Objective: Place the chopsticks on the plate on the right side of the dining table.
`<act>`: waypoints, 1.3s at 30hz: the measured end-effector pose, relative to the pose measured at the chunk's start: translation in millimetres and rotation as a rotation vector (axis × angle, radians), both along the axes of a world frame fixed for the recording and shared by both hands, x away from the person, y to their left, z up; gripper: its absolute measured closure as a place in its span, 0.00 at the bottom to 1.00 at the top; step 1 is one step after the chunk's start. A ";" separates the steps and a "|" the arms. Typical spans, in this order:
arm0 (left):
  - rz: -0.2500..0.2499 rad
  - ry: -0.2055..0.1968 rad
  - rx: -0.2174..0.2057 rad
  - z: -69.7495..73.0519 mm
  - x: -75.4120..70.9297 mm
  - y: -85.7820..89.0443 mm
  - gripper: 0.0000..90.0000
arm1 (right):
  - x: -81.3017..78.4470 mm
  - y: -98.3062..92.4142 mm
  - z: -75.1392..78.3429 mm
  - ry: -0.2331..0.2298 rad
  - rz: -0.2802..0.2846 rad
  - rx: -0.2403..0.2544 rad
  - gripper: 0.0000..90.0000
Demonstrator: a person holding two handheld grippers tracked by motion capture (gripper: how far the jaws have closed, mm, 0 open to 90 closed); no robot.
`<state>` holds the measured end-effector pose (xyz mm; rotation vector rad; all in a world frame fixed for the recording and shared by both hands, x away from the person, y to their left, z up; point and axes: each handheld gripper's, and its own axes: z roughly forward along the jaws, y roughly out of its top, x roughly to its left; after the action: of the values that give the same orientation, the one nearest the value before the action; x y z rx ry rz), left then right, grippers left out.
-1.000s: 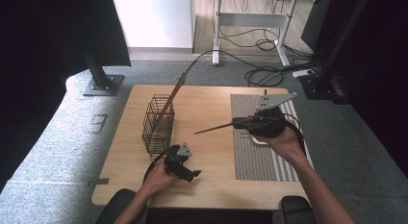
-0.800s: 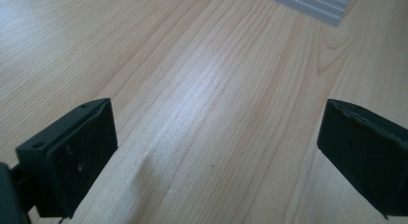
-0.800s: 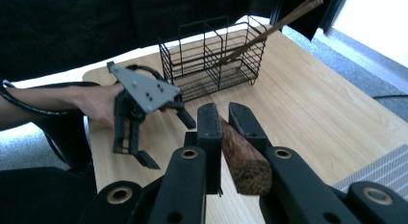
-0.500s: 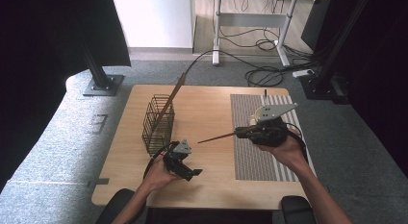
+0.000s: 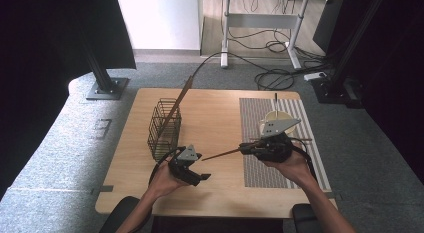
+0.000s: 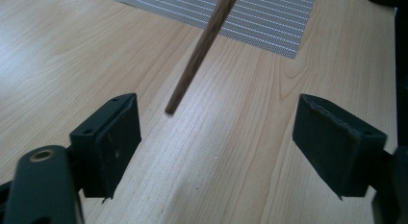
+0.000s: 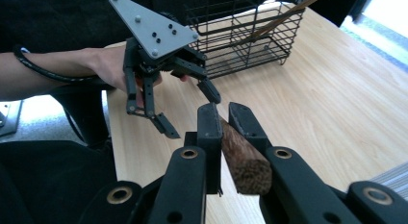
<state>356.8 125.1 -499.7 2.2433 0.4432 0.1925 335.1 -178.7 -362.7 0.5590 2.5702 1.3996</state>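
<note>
The right gripper [image 5: 246,148] clenched a wooden stick [image 5: 222,154] — its tip aimed leftward. The left gripper [image 5: 200,169] stood released, jaws just narrowing — nothing between them.

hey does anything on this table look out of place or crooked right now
Nothing looks spilled or broken. One oddity: a long wooden stick leans steeply out of the wire basket, its top past the table's far edge. The right gripper holds another stick level, aimed at the open left gripper.

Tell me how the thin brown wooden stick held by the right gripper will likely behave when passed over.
The thin brown wooden stick juts out straight, so probably stiff. It looks slender, likely light. Being round, it may roll if dropped on the wooden table.
</note>
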 end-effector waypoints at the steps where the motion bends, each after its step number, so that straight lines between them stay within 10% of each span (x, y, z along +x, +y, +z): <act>1: -0.003 -0.003 0.001 0.0 -0.2 -0.5 0.21 | -0.1 1.4 -1.5 0.003 0.004 0.000 0.92; 22: -0.063 -0.058 -0.094 7.7 -6.0 1.5 0.60 | 3.1 34.6 -27.5 0.054 0.084 -0.038 0.92; 39: -0.164 -0.070 -0.071 6.9 -9.8 -1.3 0.91 | 12.5 43.4 -38.7 0.097 0.094 -0.039 0.90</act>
<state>347.0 123.8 -492.8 2.1834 0.2240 0.1662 347.6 -135.3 -401.4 0.5187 2.7270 1.3797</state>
